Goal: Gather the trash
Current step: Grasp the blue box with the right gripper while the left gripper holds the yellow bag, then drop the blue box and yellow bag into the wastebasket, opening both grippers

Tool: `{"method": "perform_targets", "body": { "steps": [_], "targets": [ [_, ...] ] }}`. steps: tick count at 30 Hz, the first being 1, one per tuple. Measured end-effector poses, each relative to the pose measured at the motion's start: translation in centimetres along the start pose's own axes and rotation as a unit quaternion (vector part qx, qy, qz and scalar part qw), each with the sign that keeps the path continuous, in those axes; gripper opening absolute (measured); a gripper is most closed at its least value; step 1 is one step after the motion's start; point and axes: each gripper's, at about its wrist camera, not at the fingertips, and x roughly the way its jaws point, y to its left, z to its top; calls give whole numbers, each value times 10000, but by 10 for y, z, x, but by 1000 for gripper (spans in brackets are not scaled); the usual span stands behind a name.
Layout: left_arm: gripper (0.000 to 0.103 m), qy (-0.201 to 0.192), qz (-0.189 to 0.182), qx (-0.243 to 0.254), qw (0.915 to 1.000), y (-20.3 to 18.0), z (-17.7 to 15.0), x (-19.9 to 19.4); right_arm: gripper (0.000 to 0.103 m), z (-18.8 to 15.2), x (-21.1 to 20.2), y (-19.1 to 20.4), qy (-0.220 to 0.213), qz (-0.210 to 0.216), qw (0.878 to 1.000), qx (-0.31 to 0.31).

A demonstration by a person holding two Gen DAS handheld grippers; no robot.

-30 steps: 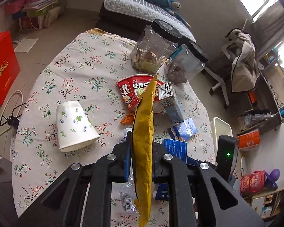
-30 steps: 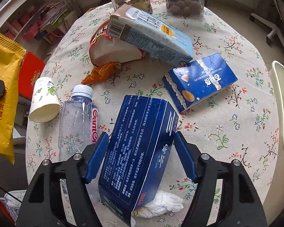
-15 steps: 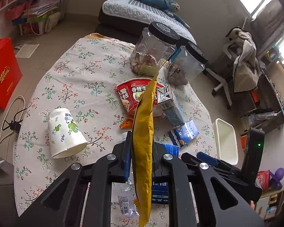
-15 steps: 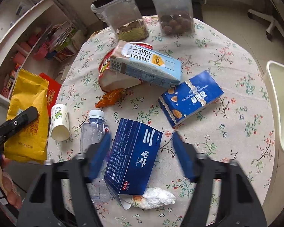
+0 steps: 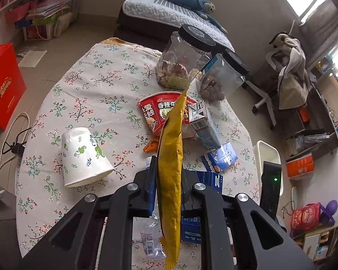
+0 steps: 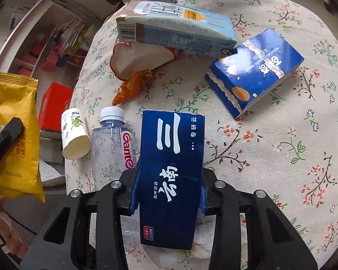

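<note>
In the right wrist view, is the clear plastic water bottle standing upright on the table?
No, the clear plastic water bottle lies on its side on the floral tablecloth, white cap pointing away from the camera, beside the dark blue carton.

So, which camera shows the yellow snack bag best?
The right wrist view: the yellow snack bag shows its flat printed face there, held by the left claw. The left wrist view shows it only edge-on.

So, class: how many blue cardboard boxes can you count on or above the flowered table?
2. The dark blue box sits between the right gripper fingers; the almond biscuit box lies on the tablecloth beyond it. Others may be hidden.
</note>
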Motion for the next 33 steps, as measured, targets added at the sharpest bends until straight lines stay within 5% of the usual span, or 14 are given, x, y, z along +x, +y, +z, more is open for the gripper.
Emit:
{"method": "perform_targets", "body": {
  "steps": [18, 33],
  "targets": [
    [15, -872, 415, 491, 9941, -46, -1, -14, 37, 17, -106, 14, -1971, -256, 9763, -858],
    [15, -1622, 300, 984, 9814, -132, -20, -8, 37, 4, -182, -19, -3349, -1270, 9252, -1254]
  ]
}}
